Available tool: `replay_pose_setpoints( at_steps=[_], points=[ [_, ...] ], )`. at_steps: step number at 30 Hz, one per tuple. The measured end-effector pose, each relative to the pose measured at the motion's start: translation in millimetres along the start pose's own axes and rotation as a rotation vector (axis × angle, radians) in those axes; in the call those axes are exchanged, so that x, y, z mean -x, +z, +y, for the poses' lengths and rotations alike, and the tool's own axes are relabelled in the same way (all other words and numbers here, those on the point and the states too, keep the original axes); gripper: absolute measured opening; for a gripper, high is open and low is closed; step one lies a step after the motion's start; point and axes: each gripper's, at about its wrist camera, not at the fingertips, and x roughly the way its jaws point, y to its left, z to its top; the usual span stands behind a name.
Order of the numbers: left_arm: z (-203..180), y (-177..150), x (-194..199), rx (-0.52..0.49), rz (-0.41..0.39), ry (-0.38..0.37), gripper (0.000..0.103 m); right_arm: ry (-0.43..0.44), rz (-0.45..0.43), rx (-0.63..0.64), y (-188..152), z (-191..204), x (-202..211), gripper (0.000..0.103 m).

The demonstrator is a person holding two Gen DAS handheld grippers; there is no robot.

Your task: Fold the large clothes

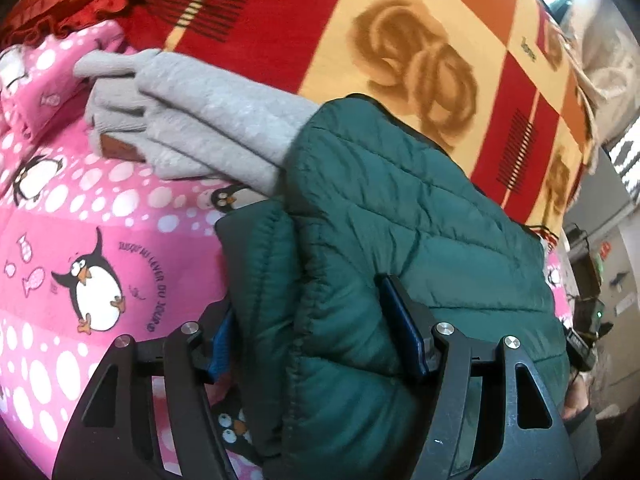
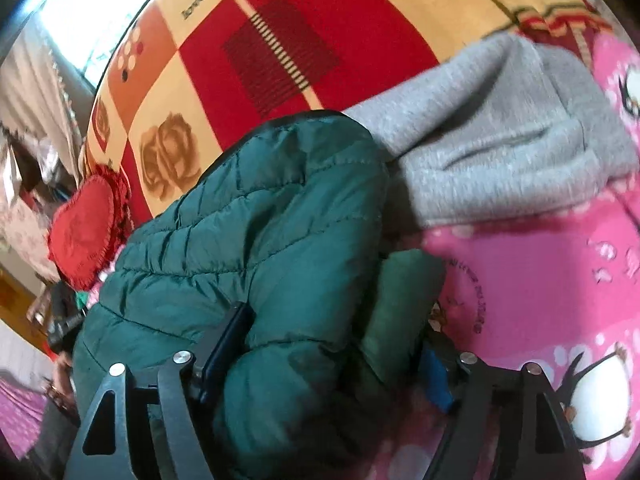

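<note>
A dark green quilted puffer jacket (image 1: 380, 208) lies bunched on a pink penguin blanket (image 1: 100, 240). My left gripper (image 1: 316, 332) is shut on a thick fold of the jacket, one blue pad on each side of it. In the right wrist view my right gripper (image 2: 332, 356) is shut on another bunched fold of the same green jacket (image 2: 260, 208). A folded grey sweatshirt (image 1: 208, 120) lies just beyond the jacket; it also shows in the right wrist view (image 2: 500, 136).
A red, cream and orange rose-patterned blanket (image 1: 400, 20) covers the bed behind the clothes. A red ruffled cushion (image 2: 82, 232) sits at the left in the right wrist view. The bed edge and room clutter (image 1: 592, 280) are at the far right.
</note>
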Motion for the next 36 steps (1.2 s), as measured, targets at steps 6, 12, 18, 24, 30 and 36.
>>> replay_pose_setpoints(
  at_steps=[6, 12, 18, 24, 30, 36],
  points=[
    [-1, 0, -4, -0.002, -0.016, 0.0, 0.056, -0.023, 0.009, 0.034, -1, 10, 6, 0.07],
    [-21, -3, 9, -0.074, -0.075, 0.086, 0.027, -0.061, -0.046, 0.171, 5, 41, 26, 0.035],
    [-42, -2, 45, -0.079, -0.177, 0.096, 0.025, -0.102, -0.191, 0.291, 9, 83, 69, 0.028],
    [-69, -11, 92, -0.092, -0.229, 0.059, 0.025, -0.084, -0.269, 0.337, 7, 109, 118, 0.027],
    [-83, -48, 135, -0.066, -0.253, -0.016, 0.025, -0.067, -0.303, 0.387, -23, 113, 175, 0.027],
    [-87, -90, 135, -0.041, -0.184, -0.027, 0.025, -0.063, -0.227, 0.394, -48, 86, 175, 0.027]
  ],
)
